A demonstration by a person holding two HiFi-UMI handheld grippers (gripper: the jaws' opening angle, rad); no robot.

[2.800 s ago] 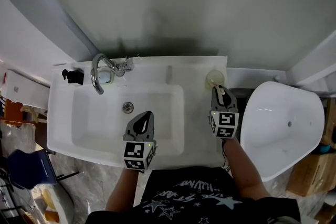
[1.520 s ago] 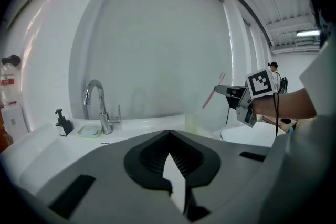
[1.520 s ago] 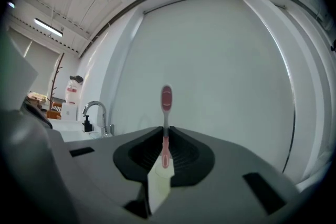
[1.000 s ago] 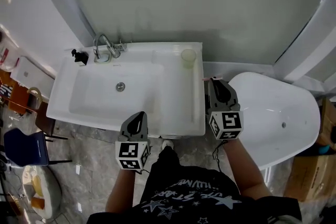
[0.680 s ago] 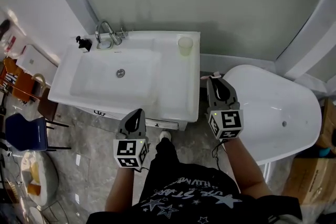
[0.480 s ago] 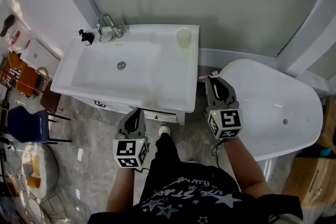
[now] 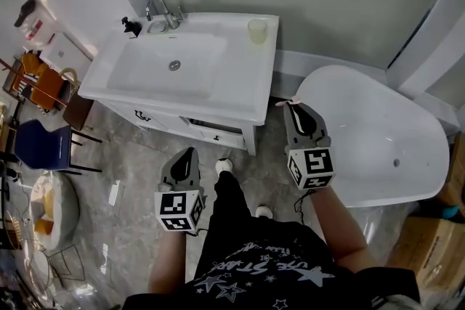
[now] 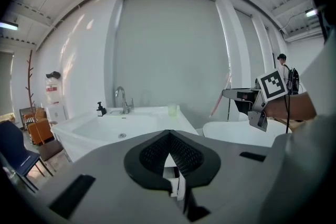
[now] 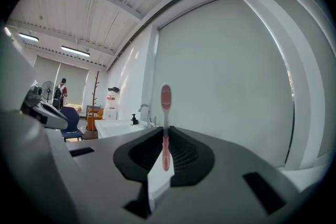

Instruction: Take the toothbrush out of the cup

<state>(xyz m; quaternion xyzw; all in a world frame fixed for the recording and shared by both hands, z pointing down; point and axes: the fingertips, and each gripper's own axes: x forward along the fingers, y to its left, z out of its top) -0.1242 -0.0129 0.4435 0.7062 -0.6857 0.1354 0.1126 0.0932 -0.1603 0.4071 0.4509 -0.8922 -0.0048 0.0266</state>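
Observation:
My right gripper (image 7: 295,106) is shut on a pink toothbrush (image 9: 166,98), which stands upright between the jaws in the right gripper view. In the head view its pink end (image 7: 292,102) shows at the jaw tips. The pale cup (image 7: 256,30) stands on the far right corner of the white sink counter (image 7: 240,94), well away from both grippers. The cup (image 8: 172,109) also appears small in the left gripper view. My left gripper (image 7: 190,152) hangs over the floor in front of the vanity, shut with nothing between its jaws (image 8: 168,135).
A white bathtub (image 7: 378,134) lies right of the right gripper. On the sink's far left rim are a faucet (image 7: 161,11) and a black dispenser (image 7: 131,26). A blue chair (image 7: 35,145) and clutter stand at the left. The person's feet (image 7: 224,166) are on grey floor.
Both grippers have drawn back from the sink and now hang over the floor. The right gripper, earlier at the cup, carries the toothbrush away from it. The cup stays on the counter.

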